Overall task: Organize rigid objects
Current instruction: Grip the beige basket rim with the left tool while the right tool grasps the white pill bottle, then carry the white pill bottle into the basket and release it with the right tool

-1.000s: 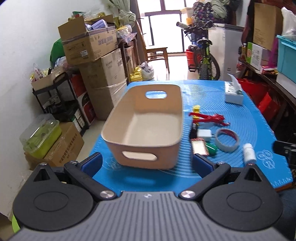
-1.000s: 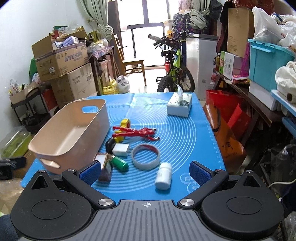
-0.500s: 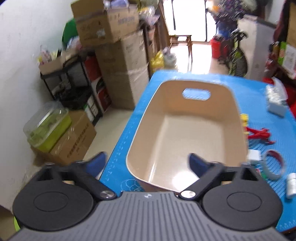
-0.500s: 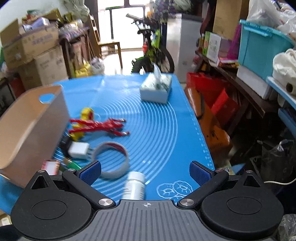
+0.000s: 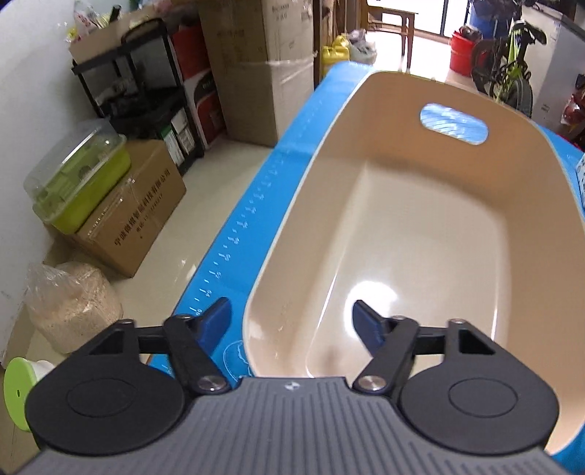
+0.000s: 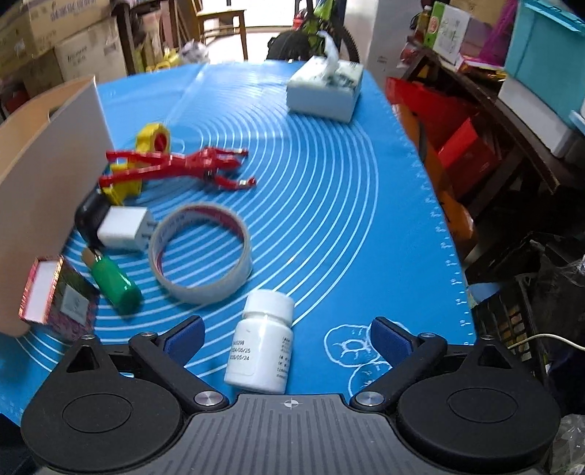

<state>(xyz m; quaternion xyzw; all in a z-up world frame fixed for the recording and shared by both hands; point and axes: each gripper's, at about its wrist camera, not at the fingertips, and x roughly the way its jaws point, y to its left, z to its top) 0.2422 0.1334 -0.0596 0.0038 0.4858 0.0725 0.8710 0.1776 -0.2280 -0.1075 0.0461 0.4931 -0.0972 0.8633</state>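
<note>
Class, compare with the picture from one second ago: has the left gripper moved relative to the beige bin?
Yes. The left gripper has come forward and down over the beige bin's near left corner, its jaws closing, one finger outside the wall, one inside.

A pale tiled floor catches daylight from a bright doorway at the far end, where a wooden chair and a green bicycle stand. Stacked cardboard boxes and a black shelf rack line the white wall. On the opposite side, a dark wooden shelf carries a teal storage bin.
</note>
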